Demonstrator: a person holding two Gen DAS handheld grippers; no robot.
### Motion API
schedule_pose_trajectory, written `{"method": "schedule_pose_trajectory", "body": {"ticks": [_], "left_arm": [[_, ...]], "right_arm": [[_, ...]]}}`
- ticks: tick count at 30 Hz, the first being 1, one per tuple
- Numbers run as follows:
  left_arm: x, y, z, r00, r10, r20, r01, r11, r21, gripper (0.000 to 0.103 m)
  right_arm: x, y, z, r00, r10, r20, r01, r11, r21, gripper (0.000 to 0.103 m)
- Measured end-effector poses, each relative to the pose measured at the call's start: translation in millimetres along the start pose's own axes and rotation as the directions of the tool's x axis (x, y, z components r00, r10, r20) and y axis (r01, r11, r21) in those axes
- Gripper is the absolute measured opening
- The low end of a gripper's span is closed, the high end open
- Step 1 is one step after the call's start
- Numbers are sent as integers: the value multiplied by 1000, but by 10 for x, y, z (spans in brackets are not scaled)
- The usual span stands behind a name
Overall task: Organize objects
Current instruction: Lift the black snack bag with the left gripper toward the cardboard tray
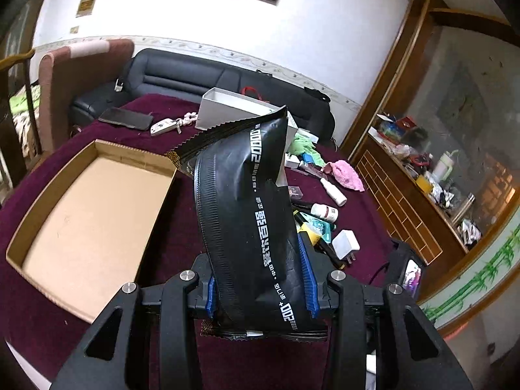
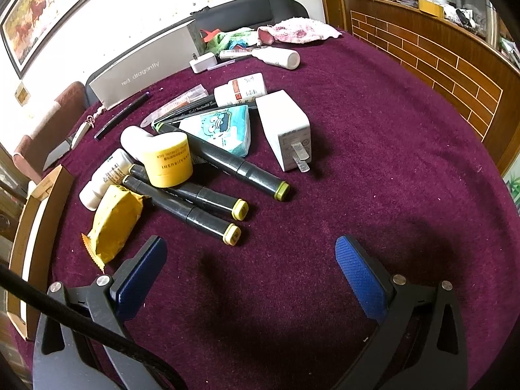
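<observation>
Black foil snack packet (image 1: pixel 250 214) stands clamped in the left gripper (image 1: pixel 260 287), above the maroon cloth (image 2: pixel 357 136), just right of the cardboard tray's (image 1: pixel 42 195) near edge. The right gripper (image 2: pixel 250 260) hangs spread over bare cloth; markers (image 2: pixel 208 214) lie beyond, left.

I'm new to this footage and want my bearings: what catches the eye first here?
In the left wrist view, a black foil packet with white print fills the centre, clamped in the left gripper, with an open cardboard box on the maroon tablecloth to its left. In the right wrist view, the right gripper, jaws wide, faces three black markers, a yellow tub and a white charger.
</observation>
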State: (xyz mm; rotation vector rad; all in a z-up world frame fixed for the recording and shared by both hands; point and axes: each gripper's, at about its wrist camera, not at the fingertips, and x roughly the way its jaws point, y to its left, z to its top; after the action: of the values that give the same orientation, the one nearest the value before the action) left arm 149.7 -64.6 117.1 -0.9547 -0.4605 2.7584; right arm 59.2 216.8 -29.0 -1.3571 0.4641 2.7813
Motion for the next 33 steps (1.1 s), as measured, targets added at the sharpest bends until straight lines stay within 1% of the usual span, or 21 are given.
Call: {"method": "schedule_pose_trajectory", "body": {"ticks": [3,5,9,12,13,15,17,18,19,20,22,23,25,27,28,29,30,32,33], "left_arm": [[21,78,42,999,-52,0,52,999,-9,35],[25,143,46,997,-71,-1,71,997,-10,35],[-39,401,6,997,-82,-13,81,996,-39,35],[-155,593,-46,997,-72,-14,71,997,-40,35],[-190,646,-51,998,-69,-12,69,997,-33,35],[-258,773,-73,998,-68,2,68,998,-19,36],[-278,861,-98,998,-63,12,63,998,-1,36],[-284,911,-118,998,-66,14,65,998,8,36],[-280,954,-133,997,-72,14,72,997,15,36],[-276,987,-150,997,-80,14,79,997,23,36],[-265,1077,-175,996,-90,18,89,995,33,36],[-261,1126,-180,995,-95,21,94,995,33,36],[-260,1217,-171,994,-108,29,107,994,22,36],[-264,1289,-174,993,-116,38,115,993,19,36],[-268,1321,-181,993,-113,41,112,993,21,36],[-270,1350,-185,993,-107,44,106,994,21,36],[-269,1387,-189,994,-102,46,102,995,16,36],[-261,1461,-191,994,-99,46,99,995,0,36],[-253,1497,-193,994,-96,45,97,995,-6,36]], "right_arm": [[-10,-18,-1,1000,14,5,-14,1000,11,103],[-12,-23,3,1000,17,8,-18,1000,16,103],[-19,-46,3,999,31,15,-32,999,28,103],[-24,-48,-3,999,32,24,-33,999,32,103],[-15,-27,-1,1000,21,19,-21,1000,21,103],[26,58,3,1000,-29,-8,28,999,-28,103],[118,206,7,991,-122,-60,113,984,-136,103],[137,253,-9,984,-160,-78,145,975,-168,100],[91,278,-38,980,-179,-86,163,973,-166,97],[16,279,-67,985,-147,-94,132,981,-144,92],[-176,318,-112,995,-45,-91,37,996,-83,92],[-245,360,-116,997,-23,-80,17,997,-69,92],[-315,519,-79,996,32,-78,-37,997,-64,92],[-245,648,-10,989,92,-114,-97,995,-36,91],[-176,692,22,985,109,-133,-111,994,-10,90],[-92,730,53,981,123,-151,-122,992,16,86],[-13,768,64,977,132,-168,-128,991,38,84],[222,865,63,964,140,-226,-122,988,93,79],[261,884,60,963,131,-235,-110,989,101,78]]}}
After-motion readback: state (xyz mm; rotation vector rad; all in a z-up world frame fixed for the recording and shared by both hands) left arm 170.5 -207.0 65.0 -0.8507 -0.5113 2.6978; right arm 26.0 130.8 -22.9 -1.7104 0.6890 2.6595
